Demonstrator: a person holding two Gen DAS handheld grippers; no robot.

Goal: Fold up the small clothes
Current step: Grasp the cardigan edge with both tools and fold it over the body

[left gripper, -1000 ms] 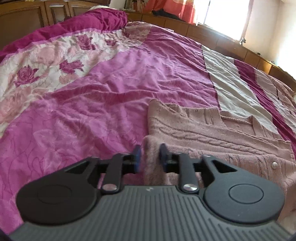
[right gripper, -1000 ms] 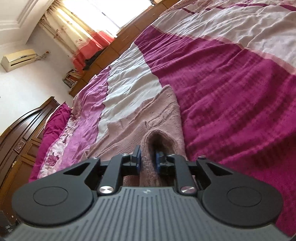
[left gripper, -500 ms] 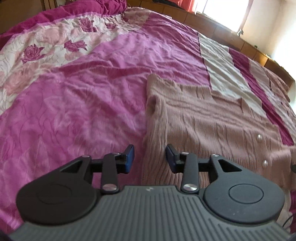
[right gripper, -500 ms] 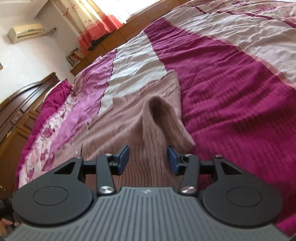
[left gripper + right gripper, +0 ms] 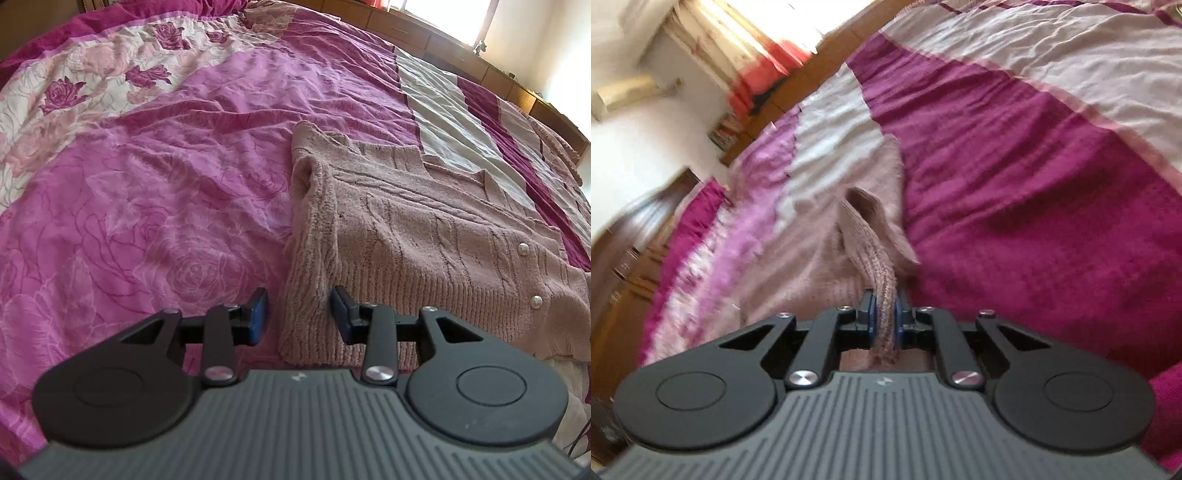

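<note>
Pink cardigan (image 5: 882, 295) pinched by closing right jaws; left astride.

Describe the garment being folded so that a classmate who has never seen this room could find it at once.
On the big bed's magenta floral quilt lies a dusty-pink cable-knit cardigan. Its pearl buttons and fuzzy ribbed hem distinguish it from the smooth bedding.

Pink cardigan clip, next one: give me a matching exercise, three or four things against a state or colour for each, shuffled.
Things:
1. left gripper
2. right gripper
3. pink cardigan
4. bedspread

States:
A. closing on a ribbed knit edge
B. pearly buttons, lying on the bed
C. open, straddling a folded knit edge
D. magenta with a rose pattern

Pairs: 1-C, 2-A, 3-B, 4-D
</note>
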